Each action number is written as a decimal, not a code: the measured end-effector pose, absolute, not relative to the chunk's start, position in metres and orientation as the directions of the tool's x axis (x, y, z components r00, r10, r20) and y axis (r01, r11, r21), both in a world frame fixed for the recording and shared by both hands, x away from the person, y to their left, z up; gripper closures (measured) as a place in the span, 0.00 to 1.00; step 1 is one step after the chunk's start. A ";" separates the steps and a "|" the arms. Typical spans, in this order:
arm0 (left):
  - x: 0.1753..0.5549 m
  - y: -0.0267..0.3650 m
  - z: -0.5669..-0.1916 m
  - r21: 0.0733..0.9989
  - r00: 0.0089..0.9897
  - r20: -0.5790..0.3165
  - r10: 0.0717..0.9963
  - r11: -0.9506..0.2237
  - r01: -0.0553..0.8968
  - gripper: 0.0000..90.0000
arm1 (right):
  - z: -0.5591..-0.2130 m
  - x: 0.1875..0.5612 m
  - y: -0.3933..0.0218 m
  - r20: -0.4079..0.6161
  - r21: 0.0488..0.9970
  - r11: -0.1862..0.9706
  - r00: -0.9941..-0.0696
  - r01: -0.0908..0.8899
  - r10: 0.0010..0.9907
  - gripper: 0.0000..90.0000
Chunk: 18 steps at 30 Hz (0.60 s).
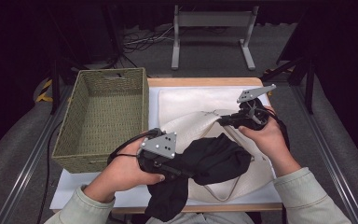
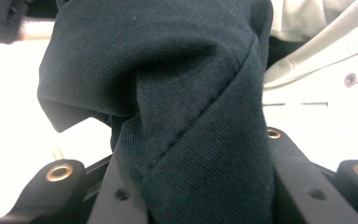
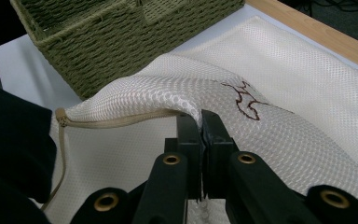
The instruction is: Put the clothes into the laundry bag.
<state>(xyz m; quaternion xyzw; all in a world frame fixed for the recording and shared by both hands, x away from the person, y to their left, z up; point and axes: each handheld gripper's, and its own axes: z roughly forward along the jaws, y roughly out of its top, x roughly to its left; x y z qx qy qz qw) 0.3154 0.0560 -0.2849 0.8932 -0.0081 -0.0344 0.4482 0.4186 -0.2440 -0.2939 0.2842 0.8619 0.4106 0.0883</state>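
The right tongs [image 3: 200, 135] are clenched on the zippered rim of the cream mesh laundry bag [image 1: 200, 123], lifting its mouth off the table [image 1: 200, 82]; the left tongs [image 1: 177, 171] grasp a bunched black garment [image 1: 214, 158] at that opening. To do this well, hold the rim high and taut, push the cloth deep inside before letting go, and keep dangling folds clear of the zipper [image 3: 121, 119].

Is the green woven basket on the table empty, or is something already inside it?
Empty. The green woven basket shows its bare woven floor in the high view; the black cloth is outside it, over the white mesh bag.
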 end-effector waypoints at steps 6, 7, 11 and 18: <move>0.320 0.047 -0.297 0.773 0.995 -0.090 -0.049 -0.634 0.039 0.79 | -0.293 0.418 -0.244 0.081 0.759 0.500 -0.824 0.416 0.561 0.98; 0.321 0.045 -0.299 0.767 0.994 -0.096 -0.051 -0.640 0.041 0.79 | -0.293 0.418 -0.245 0.081 0.760 0.500 -0.823 0.416 0.562 0.98; 0.324 0.039 -0.305 0.741 0.993 -0.115 -0.036 -0.669 0.061 0.79 | -0.293 0.417 -0.245 0.081 0.761 0.499 -0.825 0.414 0.560 0.98; 0.328 0.030 -0.314 0.708 0.990 -0.140 -0.029 -0.702 0.079 0.79 | -0.293 0.416 -0.244 0.079 0.763 0.499 -0.826 0.410 0.558 0.98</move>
